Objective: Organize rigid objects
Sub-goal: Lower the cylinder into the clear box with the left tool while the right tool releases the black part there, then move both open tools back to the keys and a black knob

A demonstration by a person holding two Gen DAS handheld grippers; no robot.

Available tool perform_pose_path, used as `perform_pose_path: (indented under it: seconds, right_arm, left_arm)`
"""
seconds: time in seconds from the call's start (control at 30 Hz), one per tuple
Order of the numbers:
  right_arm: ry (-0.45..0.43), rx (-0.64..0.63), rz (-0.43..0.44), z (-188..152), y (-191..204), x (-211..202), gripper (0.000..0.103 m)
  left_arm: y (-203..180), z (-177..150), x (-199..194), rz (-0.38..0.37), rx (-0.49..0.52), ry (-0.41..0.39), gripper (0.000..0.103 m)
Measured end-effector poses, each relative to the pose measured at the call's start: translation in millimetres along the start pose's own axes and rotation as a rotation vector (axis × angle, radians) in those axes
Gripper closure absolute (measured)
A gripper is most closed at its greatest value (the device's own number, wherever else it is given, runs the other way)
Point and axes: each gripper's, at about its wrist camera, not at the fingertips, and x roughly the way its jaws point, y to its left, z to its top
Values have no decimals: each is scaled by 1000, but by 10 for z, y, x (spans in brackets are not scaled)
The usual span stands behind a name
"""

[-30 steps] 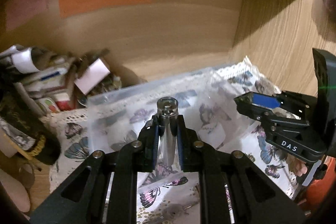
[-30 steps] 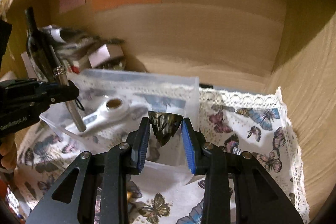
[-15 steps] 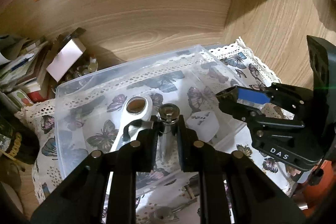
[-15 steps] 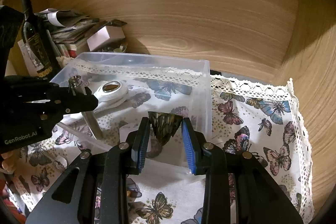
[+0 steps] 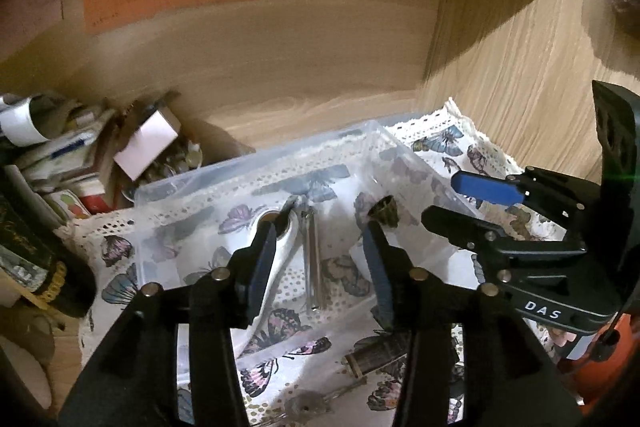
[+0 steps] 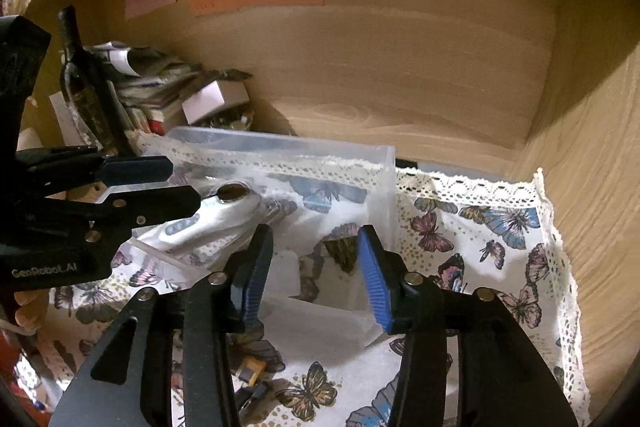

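Observation:
A clear plastic bin [image 5: 256,163] stands on the butterfly cloth; it also shows in the right wrist view [image 6: 384,187]. Inside lie a silver metal cylinder [image 5: 312,267], a white handheld device [image 5: 280,251] and a small dark fluted cup [image 5: 385,213]. My left gripper [image 5: 320,267] is open and empty above the bin. My right gripper [image 6: 316,271] is open and empty over the bin's near right part, with the fluted cup [image 6: 342,253] lying beyond its tips. The white device [image 6: 208,221] shows at the left there.
Papers, boxes and a dark bottle [image 6: 86,87] are piled at the back left. Wooden walls close the back and right. A dark cylindrical piece [image 5: 380,359] and a key [image 5: 308,405] lie on the cloth [image 6: 480,227] before the bin.
Both grippers opened. The silver cylinder left my left gripper and lies in the bin; the fluted cup left my right gripper and lies in the bin. Both grippers drew back slightly.

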Motion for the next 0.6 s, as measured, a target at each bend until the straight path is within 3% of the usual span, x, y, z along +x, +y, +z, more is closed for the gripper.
perform_pose_path:
  seconds: [0.13,0.37,0.6]
  right_arm:
    - [-25,-3,1,-11,23,-138,58]
    - [-63,-15,7,-89,117,-358,49]
    - [-40,-16,22,-300,238,-438,47]
  left_arm:
    - [28,-12,-130,8,-14,-18,53]
    - [65,-200,-411,63,-26,-55,30]
    - [134,-524,-527,93,-36,-13,19]
